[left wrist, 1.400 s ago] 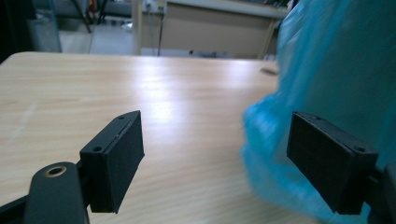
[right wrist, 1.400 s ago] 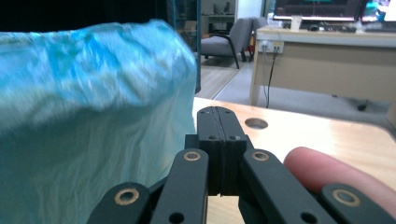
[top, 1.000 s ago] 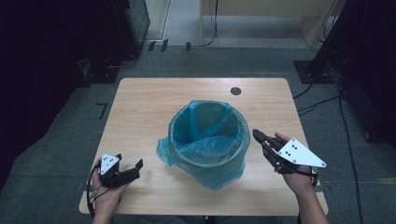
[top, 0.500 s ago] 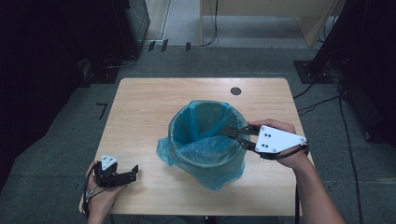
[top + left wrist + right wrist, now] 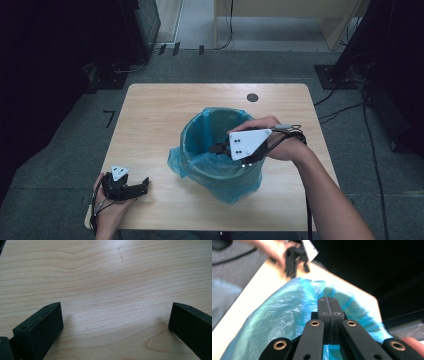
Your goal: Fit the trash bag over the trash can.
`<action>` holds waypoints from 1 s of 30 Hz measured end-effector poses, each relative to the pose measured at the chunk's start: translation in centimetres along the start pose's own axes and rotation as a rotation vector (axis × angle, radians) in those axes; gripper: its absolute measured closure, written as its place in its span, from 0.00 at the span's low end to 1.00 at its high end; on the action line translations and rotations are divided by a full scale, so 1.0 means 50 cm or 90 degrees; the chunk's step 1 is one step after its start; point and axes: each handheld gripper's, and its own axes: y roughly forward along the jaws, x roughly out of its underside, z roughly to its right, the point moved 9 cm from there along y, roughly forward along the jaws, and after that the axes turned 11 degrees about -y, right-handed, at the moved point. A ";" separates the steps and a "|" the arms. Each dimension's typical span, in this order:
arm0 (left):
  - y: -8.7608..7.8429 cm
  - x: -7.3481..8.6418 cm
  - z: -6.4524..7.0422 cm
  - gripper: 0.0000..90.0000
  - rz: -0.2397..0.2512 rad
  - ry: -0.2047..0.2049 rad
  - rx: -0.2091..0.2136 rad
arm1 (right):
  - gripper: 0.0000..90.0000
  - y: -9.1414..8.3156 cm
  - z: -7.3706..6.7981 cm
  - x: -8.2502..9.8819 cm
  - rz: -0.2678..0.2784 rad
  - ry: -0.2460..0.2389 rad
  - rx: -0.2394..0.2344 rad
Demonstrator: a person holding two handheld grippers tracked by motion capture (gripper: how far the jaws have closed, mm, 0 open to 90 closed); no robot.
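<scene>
One bin (image 5: pixel 220 150) stands near the middle of the one wooden tabletop (image 5: pixel 155 115), lined with one blue plastic bag (image 5: pixel 200 167) whose edge is folded over the rim and hangs down the outside. A single small dark round spot (image 5: pixel 252 97) sits in the tabletop beyond the bin. Two tongs are in use, one in each hand.

The right tongs (image 5: pixel 216 148) reach in over the bin's right side, with their tip above the open mouth of the bag. In the right gripper view the right tongs (image 5: pixel 328 301) have their two jaws pressed flat together, with only a thin seam between them and nothing seen caught there; the blue bag (image 5: pixel 279 315) lies beneath and around them, and whether the tip touches the plastic cannot be told.

The left tongs (image 5: pixel 142 186) rest low at the near left corner of the tabletop, well apart from the bin, pointing toward the right. In the left gripper view the left tongs (image 5: pixel 115 322) are spread wide, with bare wood grain (image 5: pixel 107 285) between the jaws, holding nothing.
</scene>
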 end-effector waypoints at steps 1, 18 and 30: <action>0.000 0.000 0.000 0.00 0.000 0.000 0.000 | 1.00 0.011 -0.001 0.002 -0.017 -0.006 -0.014; 0.001 -0.001 0.000 0.00 0.000 0.001 0.001 | 1.00 0.169 -0.096 0.070 -0.182 0.028 -0.268; 0.002 -0.002 0.000 0.00 0.001 0.000 0.002 | 1.00 0.201 -0.109 0.093 -0.214 0.043 -0.317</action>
